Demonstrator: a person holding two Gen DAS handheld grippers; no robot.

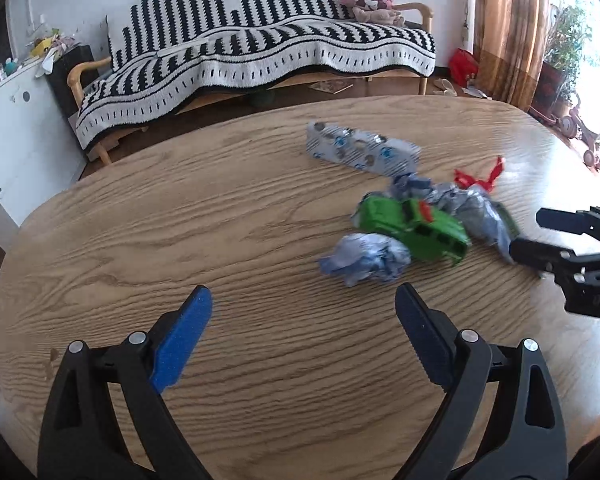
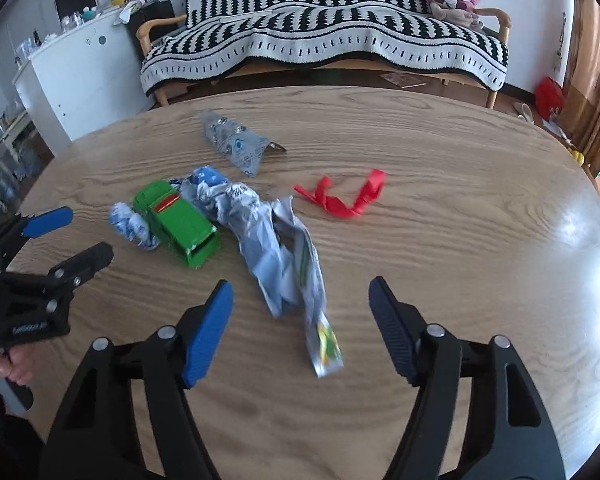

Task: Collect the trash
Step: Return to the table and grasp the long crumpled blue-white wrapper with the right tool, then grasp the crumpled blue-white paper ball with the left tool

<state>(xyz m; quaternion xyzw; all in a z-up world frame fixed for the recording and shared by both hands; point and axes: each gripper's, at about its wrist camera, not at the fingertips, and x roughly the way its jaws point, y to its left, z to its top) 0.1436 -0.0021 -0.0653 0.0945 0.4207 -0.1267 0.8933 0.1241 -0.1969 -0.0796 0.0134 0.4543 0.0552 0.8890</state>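
Crumpled wrappers (image 2: pixel 276 248): thin foil-plastic, looked light, soft and slick; lay mid-table beside a green toy car (image 2: pixel 178 224).
Best grab judged at the bunched middle of the long wrapper, not its flat tail; the red scrap (image 2: pixel 340 200) and flat blister strip (image 2: pixel 236 146) would likely slide on the wooden table (image 2: pixel 460 240). Right gripper (image 2: pixel 300 320) and left gripper (image 1: pixel 304 320) both gaped wide, holding nothing.
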